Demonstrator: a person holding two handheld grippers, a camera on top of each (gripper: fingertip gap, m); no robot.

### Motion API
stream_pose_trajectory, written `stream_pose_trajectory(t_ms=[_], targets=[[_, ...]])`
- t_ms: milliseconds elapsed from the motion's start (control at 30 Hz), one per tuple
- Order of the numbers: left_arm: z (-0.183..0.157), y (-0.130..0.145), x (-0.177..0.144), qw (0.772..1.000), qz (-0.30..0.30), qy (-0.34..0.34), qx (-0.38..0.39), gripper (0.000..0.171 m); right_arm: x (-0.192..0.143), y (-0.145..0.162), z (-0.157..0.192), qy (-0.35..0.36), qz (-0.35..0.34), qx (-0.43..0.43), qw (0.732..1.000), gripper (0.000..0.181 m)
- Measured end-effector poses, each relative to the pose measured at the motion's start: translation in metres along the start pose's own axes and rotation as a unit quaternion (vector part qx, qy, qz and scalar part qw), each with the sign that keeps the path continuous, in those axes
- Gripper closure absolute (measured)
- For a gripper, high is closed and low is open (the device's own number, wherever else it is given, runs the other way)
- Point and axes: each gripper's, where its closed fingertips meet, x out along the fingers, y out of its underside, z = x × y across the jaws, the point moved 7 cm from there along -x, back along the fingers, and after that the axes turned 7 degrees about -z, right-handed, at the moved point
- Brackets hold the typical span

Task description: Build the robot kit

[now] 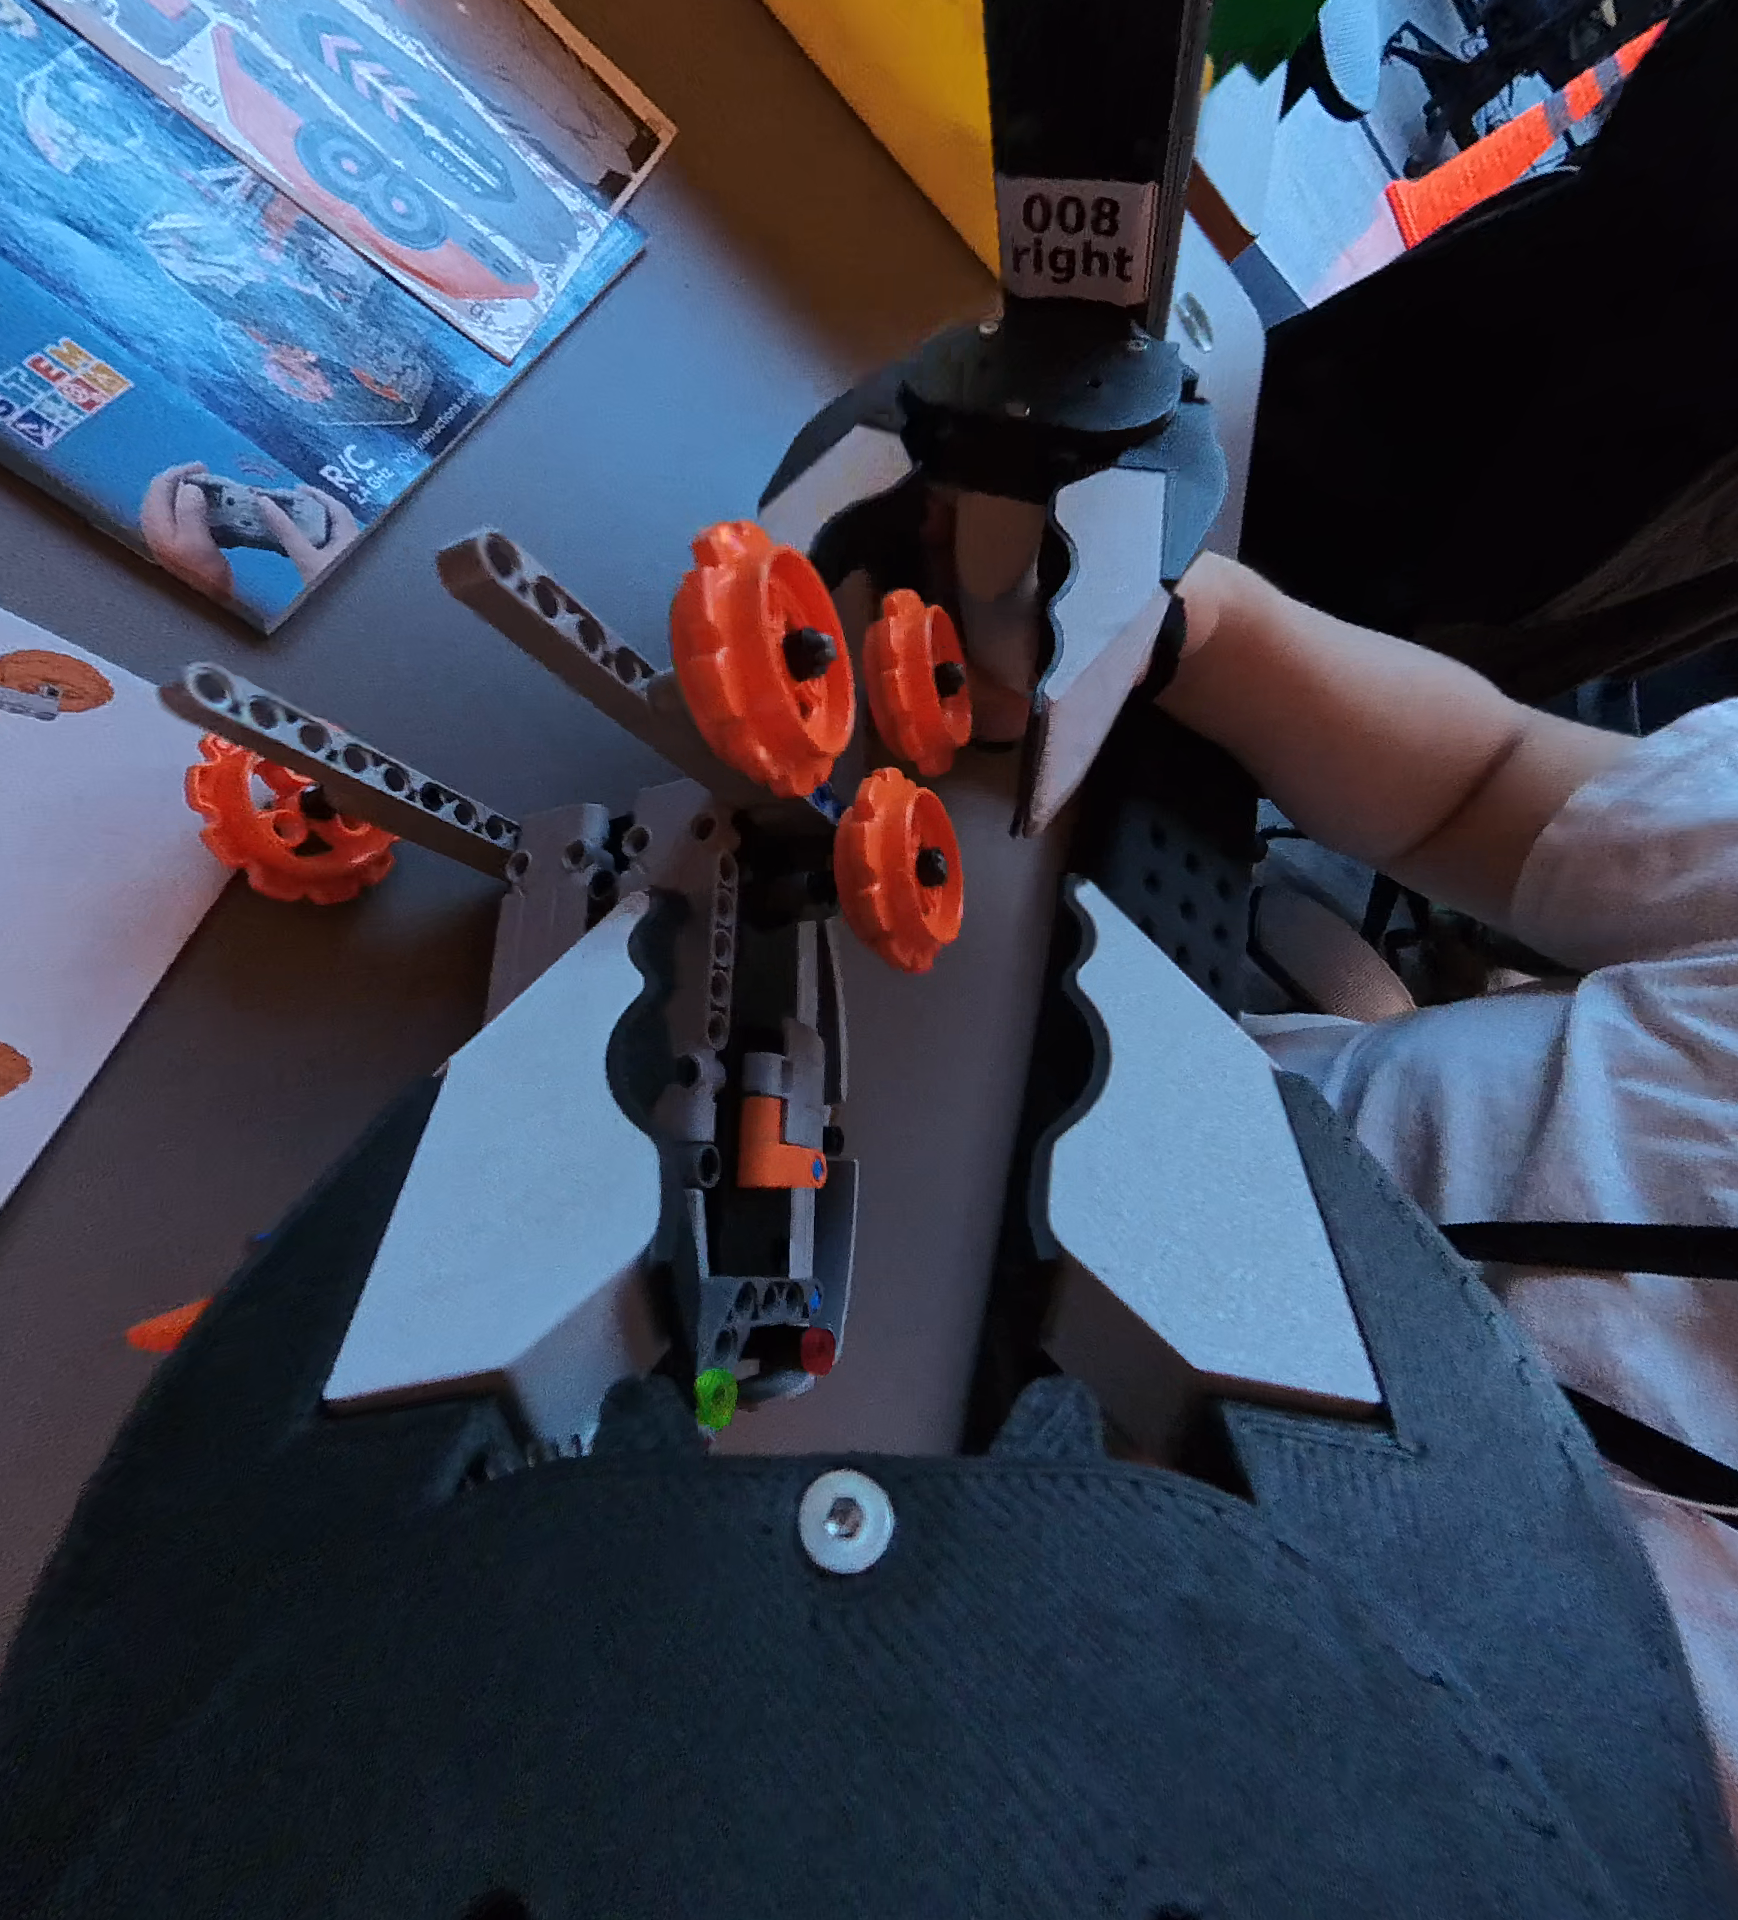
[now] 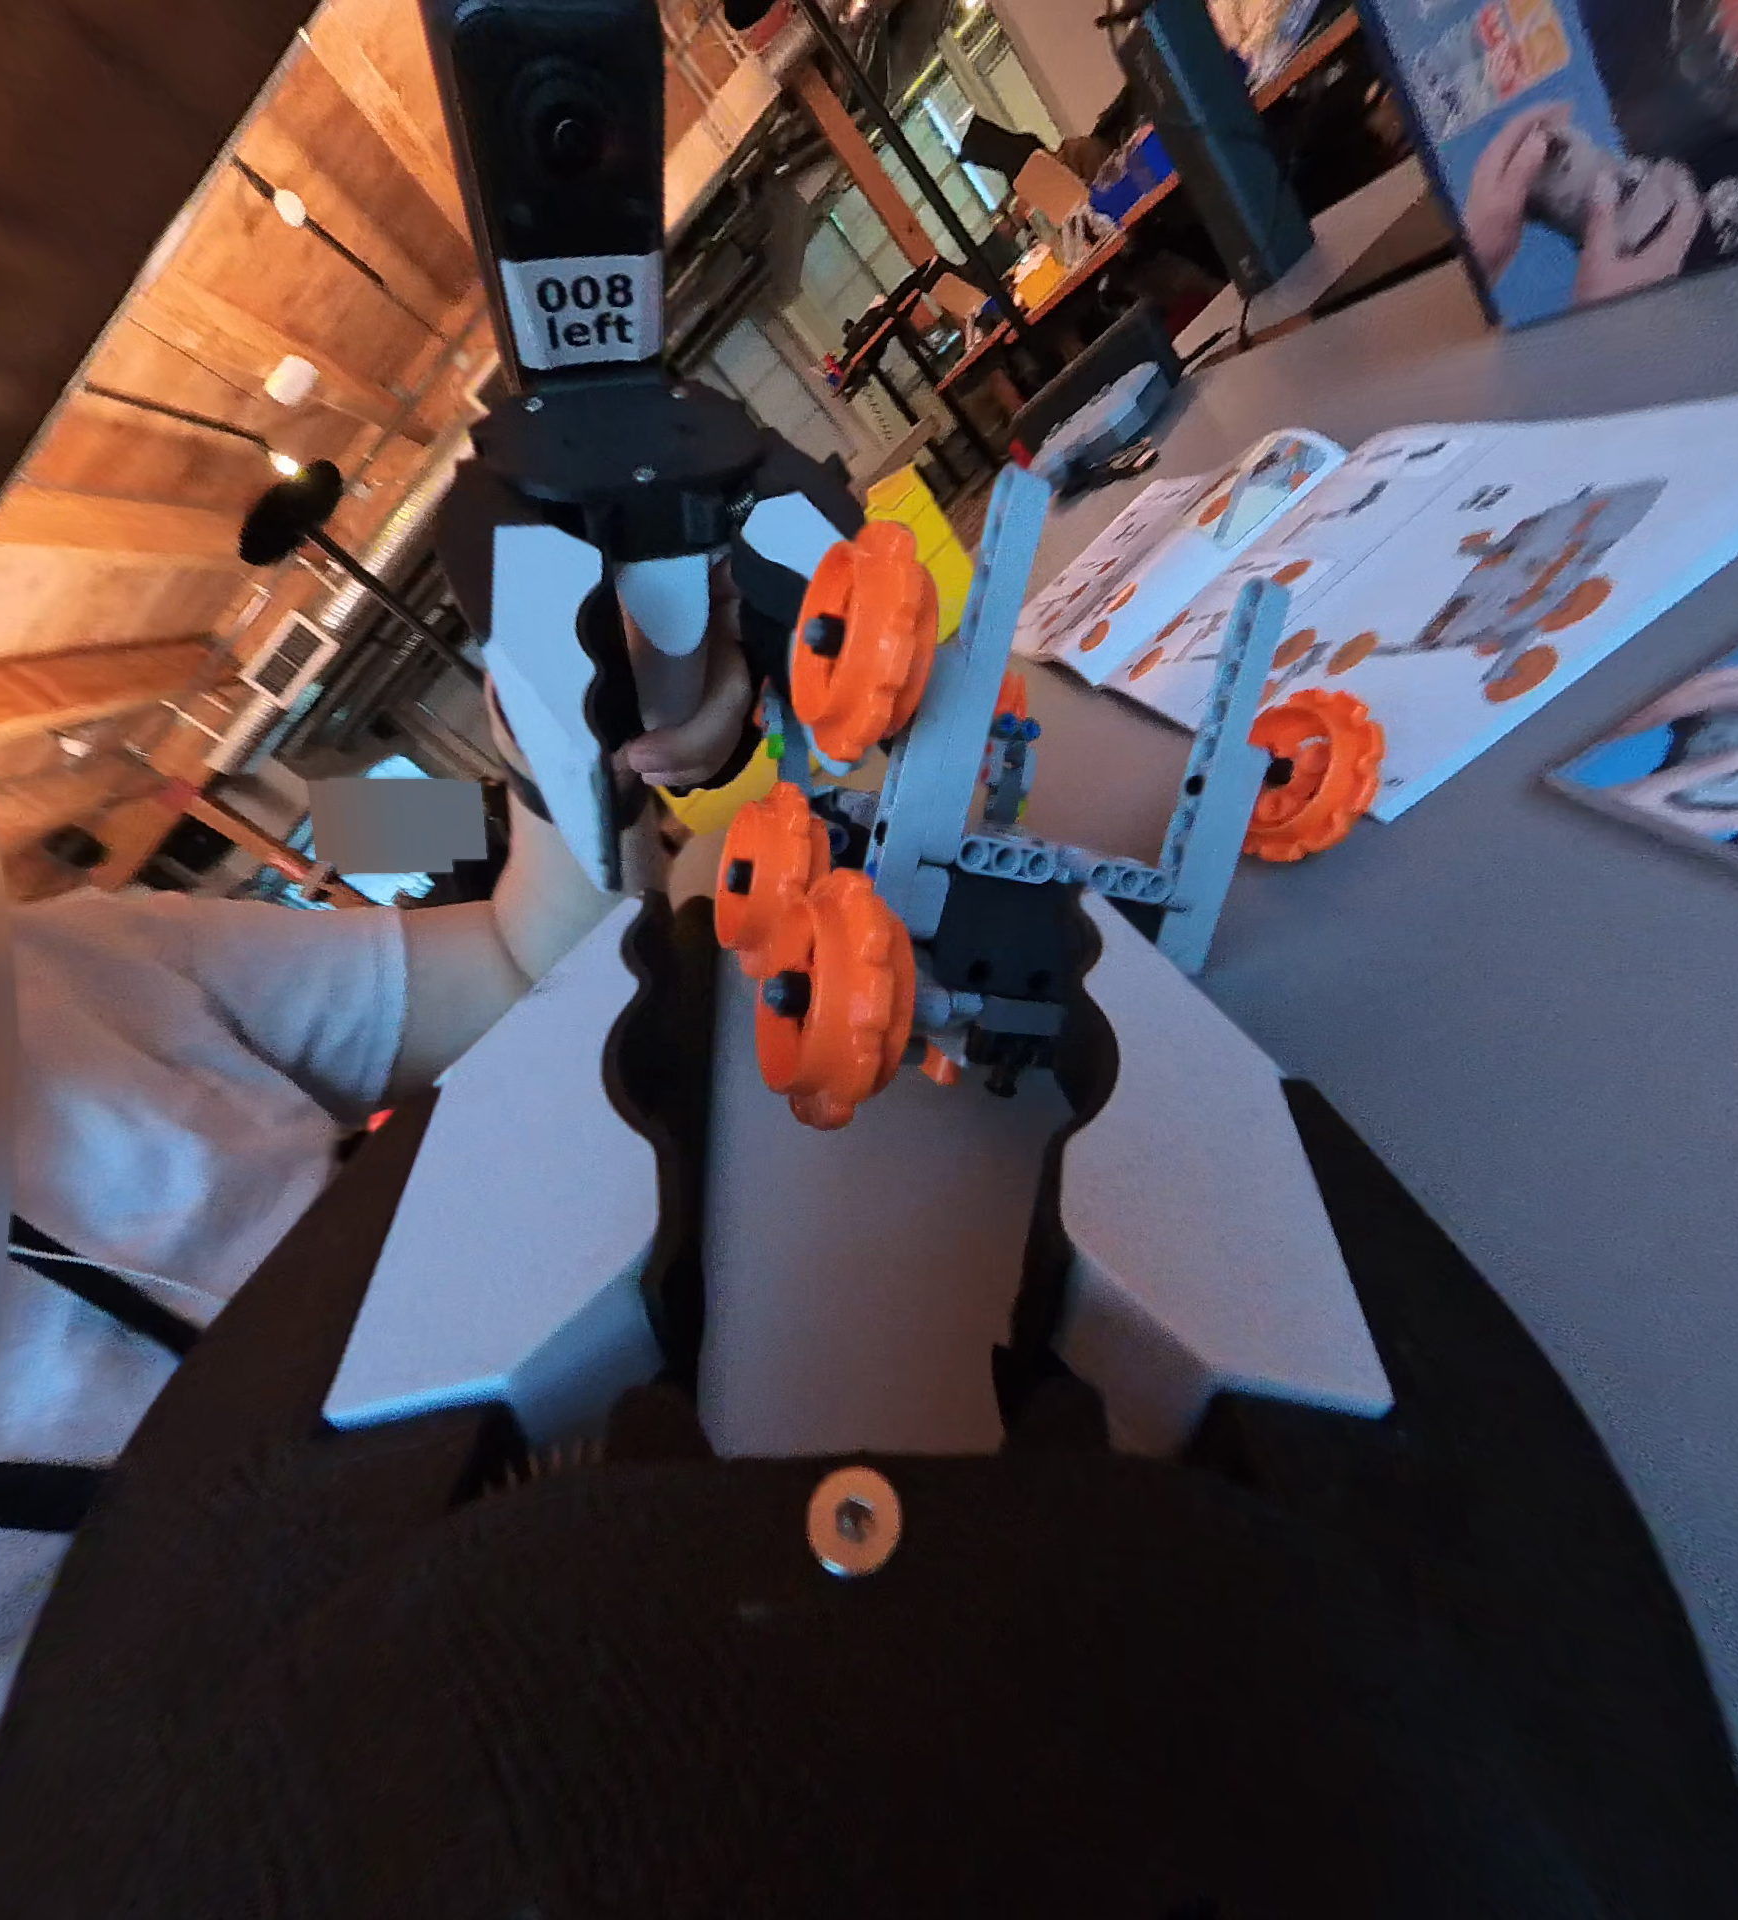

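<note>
A grey and black toy vehicle [image 1: 740, 1039] with orange wheels lies on the grey table. Its narrow body sits between the fingers of my left gripper [image 1: 860, 904], against the left finger [image 1: 532, 1143]. The jaws stand wider than the body, so the gripper is open. Three orange wheels [image 1: 761, 655] cluster at its far end, and two grey beams [image 1: 345, 758] reach left to another wheel [image 1: 288, 831]. My right gripper [image 2: 860, 935] is open, with the black block of the vehicle [image 2: 1000, 935] beside its right fingertip. In the left wrist view the right gripper [image 1: 990, 665] faces me, next to a small wheel [image 1: 917, 681].
An open instruction booklet [image 2: 1416, 582] lies beyond the vehicle and also shows in the left wrist view [image 1: 13, 883]. A blue box [image 1: 169, 312] lies at the far left. A yellow bin [image 2: 906, 520] stands behind. A person's arm in a white sleeve [image 1: 1364, 748] is beyond the table edge.
</note>
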Motion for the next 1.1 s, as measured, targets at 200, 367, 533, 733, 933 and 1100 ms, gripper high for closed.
stream_pose_trajectory(t_ms=[200,367,533,733,933,1100], targets=[[0.004,0.014,0.003,0.999,0.044,-0.013,0.011,0.107,0.007,0.014,0.011,-0.032,0.063,-0.006,0.997,0.124],[-0.003,0.026,0.0,0.999,0.047,0.018,-0.001,0.107,0.007,0.008,0.008,-0.023,0.047,0.019,0.998,0.102],[-0.007,0.029,0.002,0.999,0.024,-0.004,-0.033,0.106,0.017,0.015,0.014,-0.041,0.107,0.078,0.99,0.095],[-0.01,0.032,0.003,0.999,0.004,-0.012,-0.038,0.105,0.025,0.009,0.013,-0.022,0.152,0.085,0.984,0.113],[-0.009,0.037,0.003,0.998,-0.023,0.01,-0.062,0.105,0.028,0.012,0.011,-0.058,0.157,0.108,0.98,0.112],[-0.011,0.038,0.004,0.998,-0.025,0.008,-0.056,0.105,0.024,0.011,0.012,-0.063,0.163,0.104,0.979,0.112]])
